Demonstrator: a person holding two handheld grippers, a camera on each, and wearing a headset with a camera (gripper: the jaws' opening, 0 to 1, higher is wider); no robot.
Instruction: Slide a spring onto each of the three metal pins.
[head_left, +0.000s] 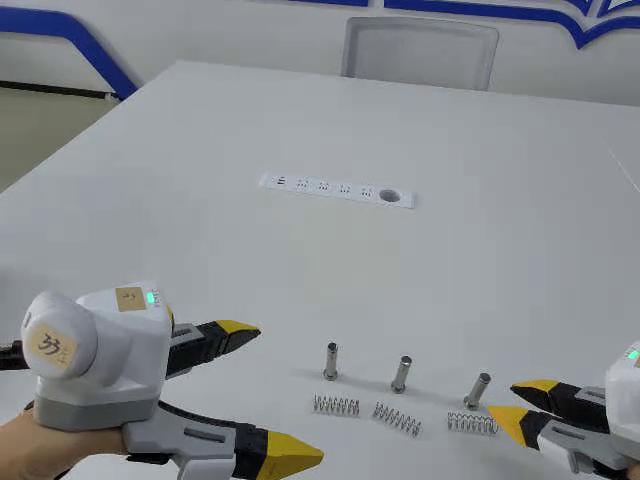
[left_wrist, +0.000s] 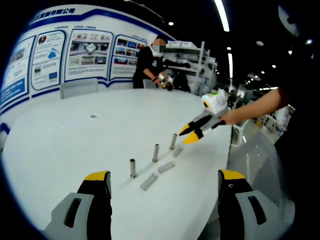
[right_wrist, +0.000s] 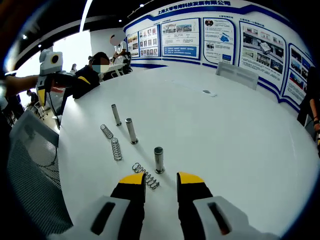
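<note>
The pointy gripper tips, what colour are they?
Yellow, on both the left gripper and right gripper; the head view shows it best.

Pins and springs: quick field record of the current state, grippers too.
pins: three, upright in a row on the table: left pin, middle pin, right pin
springs: three, lying flat, one in front of each pin, none on a pin: left spring, middle spring, right spring
left gripper: open wide, empty, left of the row
right gripper: open narrowly, empty, tips near the right spring
progress: no spring fitted yet
</note>
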